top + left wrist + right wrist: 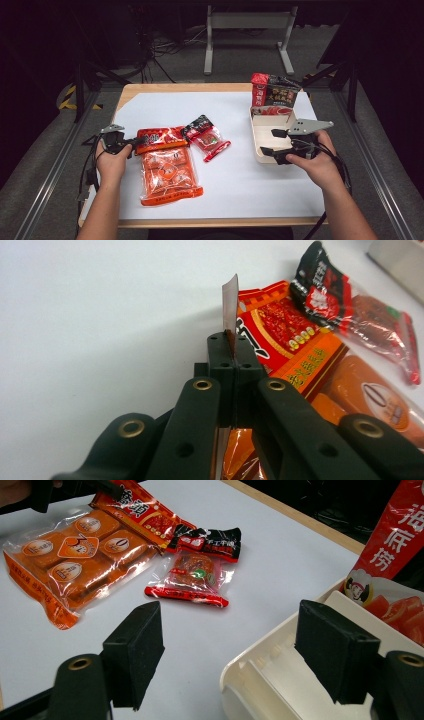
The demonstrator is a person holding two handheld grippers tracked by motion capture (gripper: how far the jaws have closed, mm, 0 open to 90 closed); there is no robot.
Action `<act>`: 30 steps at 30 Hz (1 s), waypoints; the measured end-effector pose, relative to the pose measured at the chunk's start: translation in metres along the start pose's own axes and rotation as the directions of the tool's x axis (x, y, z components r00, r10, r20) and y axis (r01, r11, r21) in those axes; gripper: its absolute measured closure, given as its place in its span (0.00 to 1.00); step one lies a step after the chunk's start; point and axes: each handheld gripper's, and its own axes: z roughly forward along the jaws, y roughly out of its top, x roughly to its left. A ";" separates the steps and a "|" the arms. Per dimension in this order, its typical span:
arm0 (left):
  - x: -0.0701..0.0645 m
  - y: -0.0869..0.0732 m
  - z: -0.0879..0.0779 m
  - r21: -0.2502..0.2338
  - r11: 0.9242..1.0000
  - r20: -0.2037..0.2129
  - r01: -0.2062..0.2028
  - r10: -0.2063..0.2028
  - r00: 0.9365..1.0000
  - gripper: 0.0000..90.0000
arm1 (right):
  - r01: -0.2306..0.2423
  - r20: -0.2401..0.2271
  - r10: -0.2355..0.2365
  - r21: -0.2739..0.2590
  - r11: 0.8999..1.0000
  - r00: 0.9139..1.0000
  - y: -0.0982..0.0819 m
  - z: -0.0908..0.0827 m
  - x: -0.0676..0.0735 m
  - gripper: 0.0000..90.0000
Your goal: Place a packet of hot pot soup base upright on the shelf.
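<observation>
A large orange snack packet [167, 170] lies flat on the white sheet at the left. My left gripper [131, 142] is shut on its upper left corner. In the left gripper view the jaws [233, 352] pinch the packet's thin edge, which sticks up between them, and the packet [310, 365] spreads to the right. My right gripper [268, 142] stands open at the near left corner of a white tray [256, 125]. In the right gripper view its jaws [232, 655] are wide apart with the tray's rim [250, 662] between them, untouched.
A small red and black packet [206, 137] lies beside the orange one, towards the tray. A tall red bag [272, 92] stands in the tray's far end. The white sheet [240, 180] covers a wooden table; dark floor and a metal stand lie beyond.
</observation>
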 end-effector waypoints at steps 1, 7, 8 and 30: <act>0.000 0.000 0.000 0.000 1.000 0.000 0.000 0.000 1.000 1.00 | 0.000 0.000 0.000 0.000 1.000 1.000 0.000 0.000 0.000 0.31; -0.008 0.006 -0.016 -0.058 0.998 0.005 -0.010 0.011 1.000 1.00 | 0.007 -0.004 -0.007 0.003 1.000 1.000 0.001 0.003 0.001 0.31; -0.011 0.007 -0.019 -0.072 0.997 0.007 -0.013 0.014 1.000 1.00 | 0.007 -0.005 -0.007 0.003 1.000 1.000 0.001 0.003 0.001 0.31; -0.039 0.021 -0.057 -0.182 0.980 0.010 -0.079 0.082 0.997 1.00 | 0.015 -0.009 -0.014 0.003 1.000 1.000 0.003 0.004 0.002 0.31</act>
